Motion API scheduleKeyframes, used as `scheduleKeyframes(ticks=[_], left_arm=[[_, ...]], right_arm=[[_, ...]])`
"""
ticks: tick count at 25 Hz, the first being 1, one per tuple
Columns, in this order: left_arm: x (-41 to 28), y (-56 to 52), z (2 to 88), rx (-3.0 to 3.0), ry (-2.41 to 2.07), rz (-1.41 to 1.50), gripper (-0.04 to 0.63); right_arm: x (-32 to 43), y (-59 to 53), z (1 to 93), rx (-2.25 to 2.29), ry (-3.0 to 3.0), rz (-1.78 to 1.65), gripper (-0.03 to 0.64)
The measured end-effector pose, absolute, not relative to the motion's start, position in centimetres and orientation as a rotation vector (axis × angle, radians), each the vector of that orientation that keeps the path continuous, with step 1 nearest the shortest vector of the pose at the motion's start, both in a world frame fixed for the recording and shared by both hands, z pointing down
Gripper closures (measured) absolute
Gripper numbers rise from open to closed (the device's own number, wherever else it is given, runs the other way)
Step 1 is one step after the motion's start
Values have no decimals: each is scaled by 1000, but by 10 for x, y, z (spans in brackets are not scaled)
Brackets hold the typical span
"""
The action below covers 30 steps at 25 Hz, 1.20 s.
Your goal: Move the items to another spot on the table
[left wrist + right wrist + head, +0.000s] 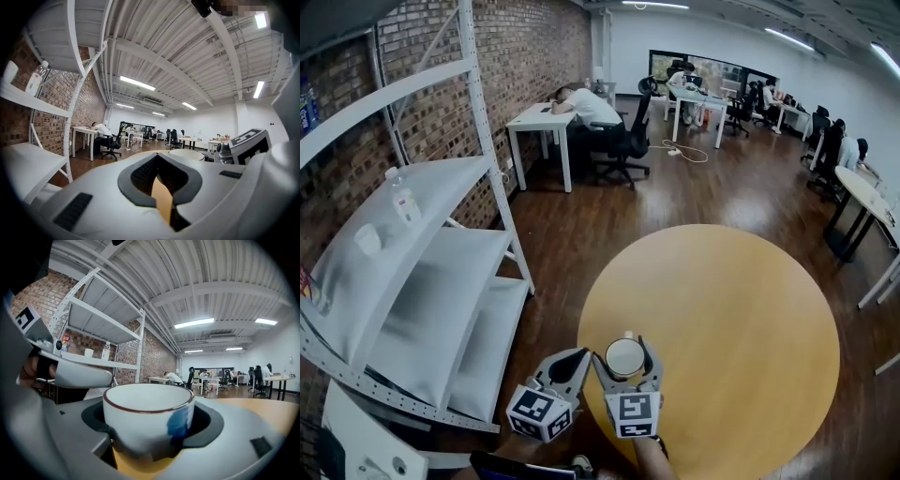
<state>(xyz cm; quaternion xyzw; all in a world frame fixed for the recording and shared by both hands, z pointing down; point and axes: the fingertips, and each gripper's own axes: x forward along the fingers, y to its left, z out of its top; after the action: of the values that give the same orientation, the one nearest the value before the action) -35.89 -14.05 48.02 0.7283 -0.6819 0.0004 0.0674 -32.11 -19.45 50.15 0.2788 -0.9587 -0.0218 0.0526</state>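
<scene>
my right gripper (pixel 625 351) clamps the cup (pixel 147 416) by its walls; glazed, probably slick and breakable. my left gripper (pixel 159 165) is closed on nothing.

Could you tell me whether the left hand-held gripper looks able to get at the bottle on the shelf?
Probably yes: the left hand-held gripper holds nothing, and the bottle stands on the open-fronted shelf at its side with nothing between, though its shut jaws must open first.
</scene>
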Motion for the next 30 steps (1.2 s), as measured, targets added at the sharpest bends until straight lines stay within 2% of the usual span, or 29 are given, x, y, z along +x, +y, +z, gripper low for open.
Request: scheduleKeyframes(ticks=[18,30], left_arm=[[-381,-182,536,2251,-1891,100,589],[-380,-202,553,2275,-1865,83,589]], right_arm=[[-347,-251,607,1032,-2757,121,209],[-342,-252,622,1070,-2746,168,206]])
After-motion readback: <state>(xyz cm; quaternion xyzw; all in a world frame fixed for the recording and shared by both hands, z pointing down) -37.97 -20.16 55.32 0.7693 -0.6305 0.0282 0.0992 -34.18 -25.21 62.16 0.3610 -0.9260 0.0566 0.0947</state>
